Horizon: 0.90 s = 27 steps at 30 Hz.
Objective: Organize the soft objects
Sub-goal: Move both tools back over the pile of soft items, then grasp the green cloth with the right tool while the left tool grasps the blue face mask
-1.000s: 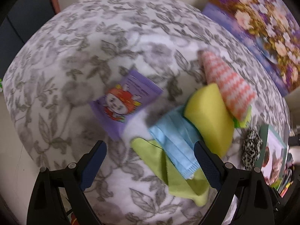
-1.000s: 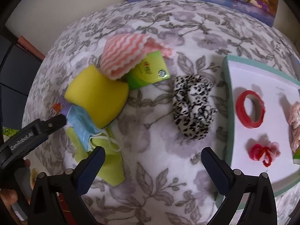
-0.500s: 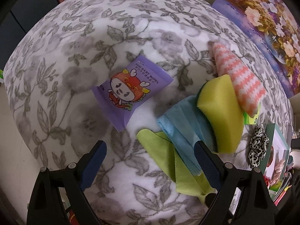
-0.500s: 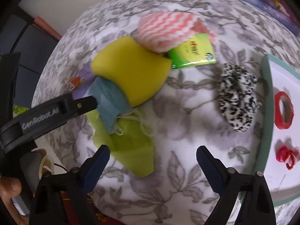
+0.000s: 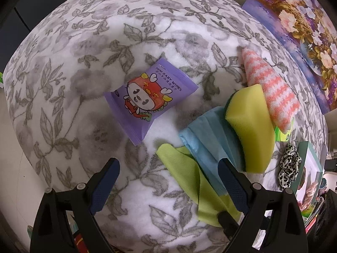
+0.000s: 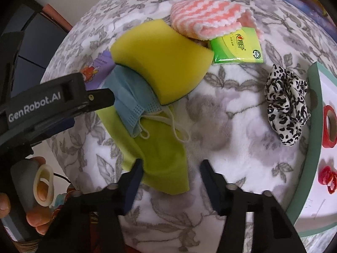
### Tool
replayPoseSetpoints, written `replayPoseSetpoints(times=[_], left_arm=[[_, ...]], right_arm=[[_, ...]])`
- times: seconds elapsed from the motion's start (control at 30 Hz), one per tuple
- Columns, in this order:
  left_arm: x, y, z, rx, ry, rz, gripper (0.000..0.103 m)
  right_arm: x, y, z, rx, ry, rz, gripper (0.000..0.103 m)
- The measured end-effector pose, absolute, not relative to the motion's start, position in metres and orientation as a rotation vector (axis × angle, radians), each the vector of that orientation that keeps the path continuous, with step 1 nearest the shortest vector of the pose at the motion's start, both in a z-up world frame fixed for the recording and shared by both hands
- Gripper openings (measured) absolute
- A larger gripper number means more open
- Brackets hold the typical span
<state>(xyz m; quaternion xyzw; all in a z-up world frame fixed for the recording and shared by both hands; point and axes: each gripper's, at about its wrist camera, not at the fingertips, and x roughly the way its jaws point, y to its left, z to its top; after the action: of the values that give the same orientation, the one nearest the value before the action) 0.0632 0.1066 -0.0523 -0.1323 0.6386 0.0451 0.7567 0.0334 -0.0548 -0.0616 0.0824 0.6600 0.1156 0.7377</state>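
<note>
A: Entry, both wrist views. Left gripper (image 5: 168,168): jaws spread wide, nothing between them; it hangs over the grey-leaf-patterned white fleece cover (image 5: 84,84). Its right finger overlaps the pale blue pleated face mask (image 5: 210,139) in the picture; whether they touch I cannot tell.

B: Right gripper (image 6: 171,168)?

A: Jaws parted, narrower than the left's. The near end of the flat lime-green cloth (image 6: 164,158) lies between the fingertips, left finger over its edge. Whether it is pinched I cannot tell.

B: Stack order?

A: Lime cloth at the bottom, mask on it with white ear loops trailing towards 5 o'clock, curved yellow foam sponge (image 6: 160,61) on the mask's far end. At 1 o'clock of the sponge, the pink-and-white zigzag knitted cloth (image 6: 208,19) rests on the green rectangular tissue packet (image 6: 237,46).

B: Others?

A: Purple baby-wipes sachet with a cartoon dragon (image 5: 151,99) at 10 o'clock of the mask in the left view, apart from it. Black-and-white leopard-print fabric scrunchie (image 6: 286,105) at 3 o'clock of the sponge, well apart, beside the teal-rimmed white tray (image 6: 311,147). The tray holds a red tape roll (image 6: 328,126) and a red curly hair tie (image 6: 326,176).
</note>
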Motion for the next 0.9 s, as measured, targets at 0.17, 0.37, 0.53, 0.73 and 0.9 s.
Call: replayPoseSetpoints(times=[0.17,0.37,0.53,0.73,0.9], left_arm=[[0.067,0.102,-0.055,-0.288,1.394,0.096,0.094],[0.067,0.102,-0.055,-0.305,1.399,0.088,0.094],[0.067,0.102,-0.055,-0.313,1.400,0.081,0.094],[0.069,0.102,-0.053,-0.332,1.396,0.055,0.094],[0.073,0.096,-0.052,-0.311,1.395,0.028,0.094]], right_arm=[[0.034,-0.049,-0.063,0.178,1.453,0.264,0.033],[0.037,-0.043,-0.065,0.175,1.452,0.283,0.012],[0.037,-0.046,-0.063,0.193,1.444,0.279,0.006],[0.038,-0.061,-0.054,0.217,1.420,0.250,0.005],[0.040,-0.082,-0.048,0.220,1.401,0.184,0.005]])
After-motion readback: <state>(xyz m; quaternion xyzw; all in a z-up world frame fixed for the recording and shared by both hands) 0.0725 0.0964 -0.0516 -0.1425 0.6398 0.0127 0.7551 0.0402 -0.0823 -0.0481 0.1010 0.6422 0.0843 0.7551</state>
